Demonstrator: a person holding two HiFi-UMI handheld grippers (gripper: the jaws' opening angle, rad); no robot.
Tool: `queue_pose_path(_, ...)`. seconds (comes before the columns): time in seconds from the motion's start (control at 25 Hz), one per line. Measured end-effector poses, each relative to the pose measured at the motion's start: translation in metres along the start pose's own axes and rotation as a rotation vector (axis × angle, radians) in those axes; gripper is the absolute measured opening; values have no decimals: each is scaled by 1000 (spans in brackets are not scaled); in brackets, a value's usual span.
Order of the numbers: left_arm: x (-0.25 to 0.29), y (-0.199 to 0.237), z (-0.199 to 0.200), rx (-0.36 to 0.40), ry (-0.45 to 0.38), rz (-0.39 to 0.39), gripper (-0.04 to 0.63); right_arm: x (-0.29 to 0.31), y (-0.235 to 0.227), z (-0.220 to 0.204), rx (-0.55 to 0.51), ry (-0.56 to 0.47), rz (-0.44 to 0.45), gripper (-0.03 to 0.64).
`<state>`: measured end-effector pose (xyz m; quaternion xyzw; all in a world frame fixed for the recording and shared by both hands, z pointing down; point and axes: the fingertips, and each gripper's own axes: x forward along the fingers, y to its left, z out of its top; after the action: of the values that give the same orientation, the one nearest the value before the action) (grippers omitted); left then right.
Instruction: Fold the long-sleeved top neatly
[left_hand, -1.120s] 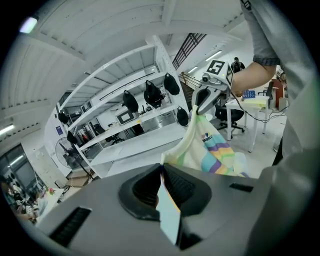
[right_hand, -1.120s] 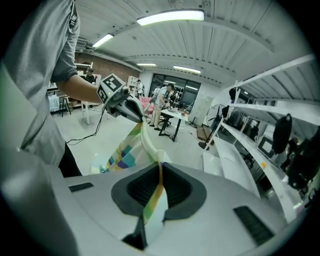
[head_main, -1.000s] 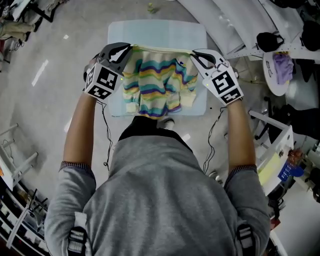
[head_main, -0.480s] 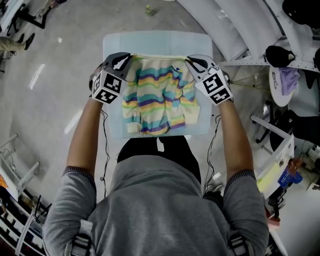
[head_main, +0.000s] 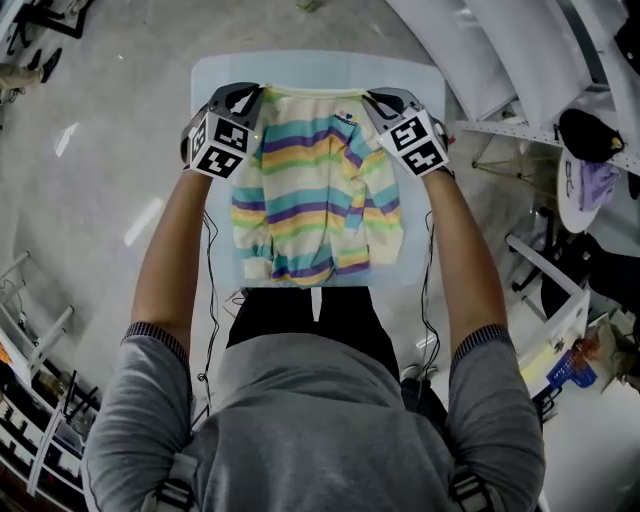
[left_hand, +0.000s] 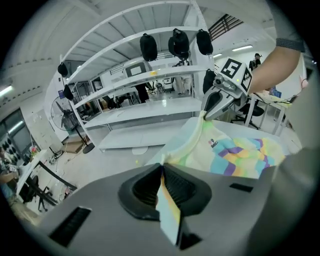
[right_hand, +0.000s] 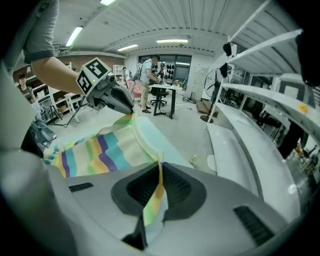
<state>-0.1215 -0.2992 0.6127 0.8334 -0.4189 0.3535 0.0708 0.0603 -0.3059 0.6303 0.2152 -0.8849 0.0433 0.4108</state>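
- Concrete floor (head_main: 110, 130), pale and scuffed, with white shelving (head_main: 500, 60) at the right; a light-blue table (head_main: 312, 68) stands just in front of the person.
- The striped top (head_main: 305, 190) is spread over the table. Its collar is at the far edge and its hem at the near edge, by the person's legs.
- One sleeve (head_main: 378, 205) lies folded in across the right side of the body (the other looks bunched at the lower left corner; cannot tell exactly how).
- Handling, as a judgement: a soft, light knit with no stiffness.
  - It should sag and wrinkle wherever it is unsupported.
  - It is not fragile and is unlikely to slip from ribbed pads.
- Where to hold, as a judgement: the shoulder seams or hem corners, two points at equal height, so the cloth between them stays flat.
- Left gripper (head_main: 246, 97): jaws closed together on a thin pinch of the top at the left shoulder. Its own view shows a striped fold squeezed between the pads.
- Right gripper (head_main: 374, 99): likewise clamped on a pinch at the right shoulder, with the fabric tail hanging below the pads.
- The neckline runs fairly straight between the two grips (no slack visible there).
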Motion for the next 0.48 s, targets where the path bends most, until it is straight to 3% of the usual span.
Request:
queue_pose_path(0.16,32,9,-22,-51,38,2,36,35,-9,-17,36,21,4,34)
queue_pose_path(0.48,75,11,-56,-45,105,-20,39,82,-17,-40,-9,93,6,38)
